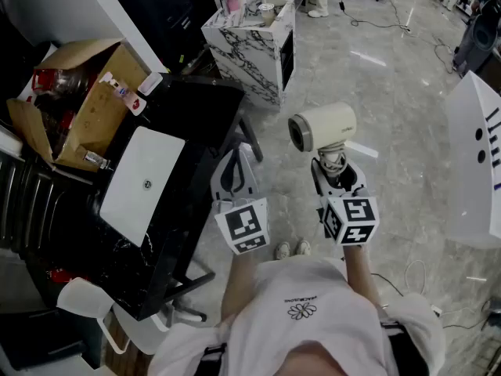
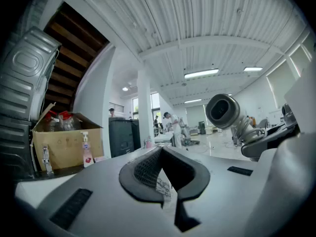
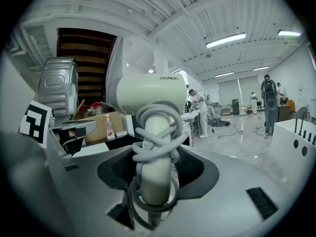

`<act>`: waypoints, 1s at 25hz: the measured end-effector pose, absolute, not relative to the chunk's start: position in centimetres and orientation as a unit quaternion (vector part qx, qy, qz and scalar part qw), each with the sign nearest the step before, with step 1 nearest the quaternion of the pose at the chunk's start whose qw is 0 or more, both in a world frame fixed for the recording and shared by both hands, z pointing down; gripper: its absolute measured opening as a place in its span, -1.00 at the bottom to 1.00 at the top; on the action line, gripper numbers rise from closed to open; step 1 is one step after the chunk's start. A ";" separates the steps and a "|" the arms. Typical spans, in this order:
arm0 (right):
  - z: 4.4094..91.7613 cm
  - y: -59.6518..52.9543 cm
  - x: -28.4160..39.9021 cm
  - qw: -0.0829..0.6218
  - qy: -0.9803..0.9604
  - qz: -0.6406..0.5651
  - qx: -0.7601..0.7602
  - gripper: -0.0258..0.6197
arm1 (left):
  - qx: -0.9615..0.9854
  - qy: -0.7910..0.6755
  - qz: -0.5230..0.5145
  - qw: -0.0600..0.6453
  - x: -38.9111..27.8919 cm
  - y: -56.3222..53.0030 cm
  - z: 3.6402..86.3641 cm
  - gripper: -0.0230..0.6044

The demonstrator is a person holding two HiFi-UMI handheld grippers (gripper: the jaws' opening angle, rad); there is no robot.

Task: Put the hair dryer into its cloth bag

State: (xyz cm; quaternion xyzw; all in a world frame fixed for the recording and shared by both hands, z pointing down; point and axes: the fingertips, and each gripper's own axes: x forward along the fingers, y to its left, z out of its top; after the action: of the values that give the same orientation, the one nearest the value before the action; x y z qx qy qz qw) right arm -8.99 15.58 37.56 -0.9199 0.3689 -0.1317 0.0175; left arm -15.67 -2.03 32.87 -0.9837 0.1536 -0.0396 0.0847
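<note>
A white hair dryer [image 1: 322, 128] stands upright in the air over the floor, its cord wound round the handle. My right gripper [image 1: 337, 171] is shut on that handle from below, and the nozzle points left toward my left gripper [image 1: 235, 171]. In the right gripper view the hair dryer's [image 3: 148, 98] handle and coiled cord fill the space between the jaws of my right gripper [image 3: 155, 181]. My left gripper [image 2: 163, 177] is shut and seems to hold nothing; from there the hair dryer [image 2: 224, 111] shows at the right. No cloth bag appears in any view.
A black desk [image 1: 184, 131] with a shut white laptop [image 1: 141, 182] stands at the left, with an open cardboard box [image 1: 86, 108] behind it. A marble-patterned cabinet [image 1: 250, 37] is ahead. A white panel [image 1: 473, 163] stands at the right. People work far off.
</note>
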 end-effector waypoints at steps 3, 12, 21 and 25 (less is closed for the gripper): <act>37.5 15.6 -8.7 0.020 0.367 -0.132 -0.921 -0.25 | -0.984 0.154 -0.041 0.085 -15.6 -2.2 32.9 -0.88; 37.8 16.2 -8.3 0.020 0.369 -0.130 -0.920 -0.25 | -0.982 0.158 -0.047 0.092 -15.1 -1.7 33.3 -0.88; 38.5 18.0 -6.9 0.046 0.379 -0.138 -0.914 -0.25 | -0.978 0.180 -0.057 0.091 -14.4 -1.3 34.4 -0.88; 38.7 18.6 -6.1 0.039 0.386 -0.136 -0.912 -0.25 | -0.975 0.197 -0.057 0.089 -14.4 -1.1 34.8 -0.88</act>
State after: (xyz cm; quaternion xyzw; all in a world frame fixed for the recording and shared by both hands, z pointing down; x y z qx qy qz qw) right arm -6.12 18.57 38.73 -0.9118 0.3856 -0.1356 0.0386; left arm -14.37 -1.13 34.83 -0.9747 0.1968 -0.0567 0.0893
